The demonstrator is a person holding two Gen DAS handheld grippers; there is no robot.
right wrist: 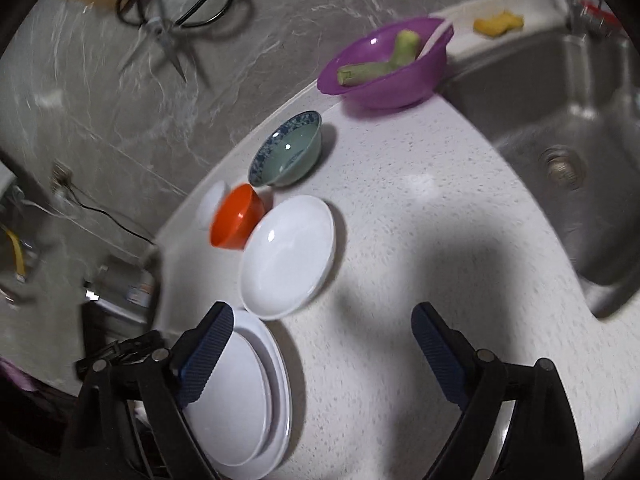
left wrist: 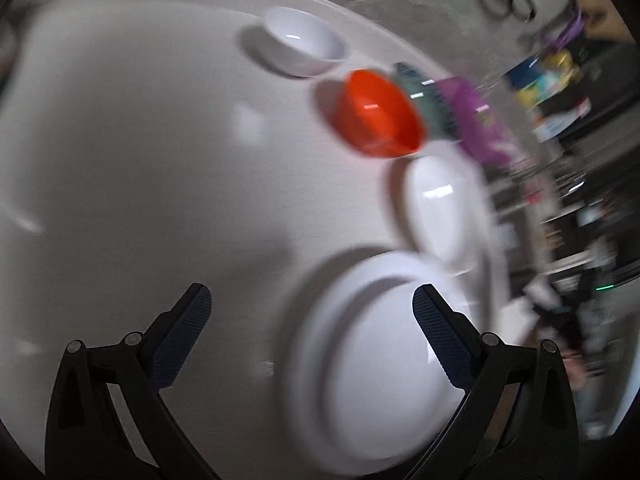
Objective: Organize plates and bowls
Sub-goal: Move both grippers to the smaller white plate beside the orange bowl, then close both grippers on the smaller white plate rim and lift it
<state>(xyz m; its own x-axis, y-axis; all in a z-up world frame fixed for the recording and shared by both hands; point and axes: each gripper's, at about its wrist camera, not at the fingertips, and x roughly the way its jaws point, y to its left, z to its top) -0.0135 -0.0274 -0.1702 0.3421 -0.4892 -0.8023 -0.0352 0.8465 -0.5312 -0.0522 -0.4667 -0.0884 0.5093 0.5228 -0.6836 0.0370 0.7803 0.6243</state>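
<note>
A stack of white plates [left wrist: 372, 380] [right wrist: 240, 400] lies on the white counter [right wrist: 400, 220]. Beyond it sit a single white plate [left wrist: 440, 204] [right wrist: 288, 256], an orange bowl [left wrist: 380, 114] [right wrist: 236, 216], a small white bowl [left wrist: 304, 42] [right wrist: 212, 204], a teal patterned bowl [left wrist: 420, 96] [right wrist: 288, 152] and a purple bowl [left wrist: 476, 120] [right wrist: 384, 68] holding green stalks and a white spoon. My left gripper [left wrist: 312, 296] is open over the counter, its right finger above the stack. My right gripper [right wrist: 324, 314] is open, its left finger over the stack's edge. Neither holds anything.
A steel sink [right wrist: 560, 140] opens at the right of the counter, with a yellow sponge [right wrist: 498, 24] on its back ledge. Scissors [right wrist: 168, 20] hang on the grey marble wall. Cluttered dark shelves [left wrist: 560, 200] stand past the counter's edge.
</note>
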